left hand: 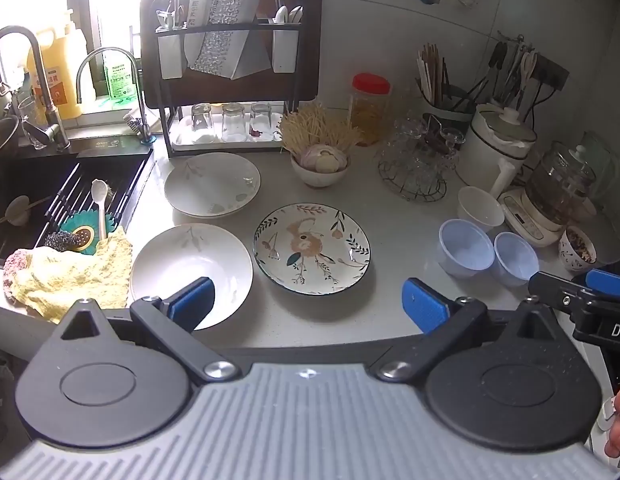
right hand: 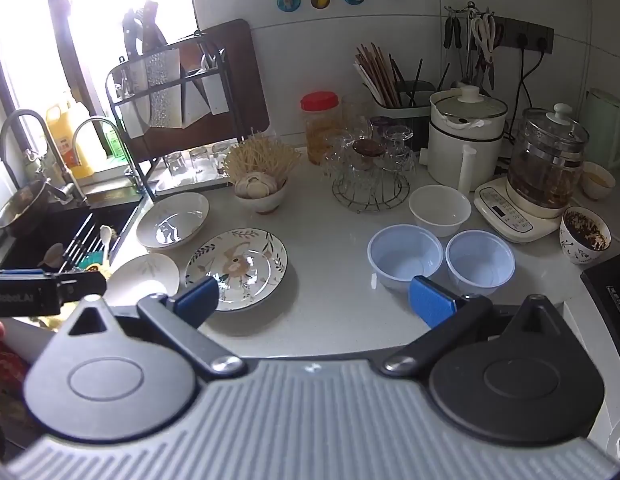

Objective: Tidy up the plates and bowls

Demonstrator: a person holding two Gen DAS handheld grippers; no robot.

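Left wrist view: left gripper [left hand: 307,306] and right gripper [right hand: 314,302] both gape wide, empty, held back from floral plate [left hand: 312,249] and blue bowls [right hand: 406,257], likely pre-pick staging.

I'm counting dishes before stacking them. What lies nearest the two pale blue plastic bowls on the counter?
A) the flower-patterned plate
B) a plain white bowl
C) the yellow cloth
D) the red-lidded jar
B: the plain white bowl sits just behind the two blue bowls, while the plate, the cloth and the jar all stand well away from them.
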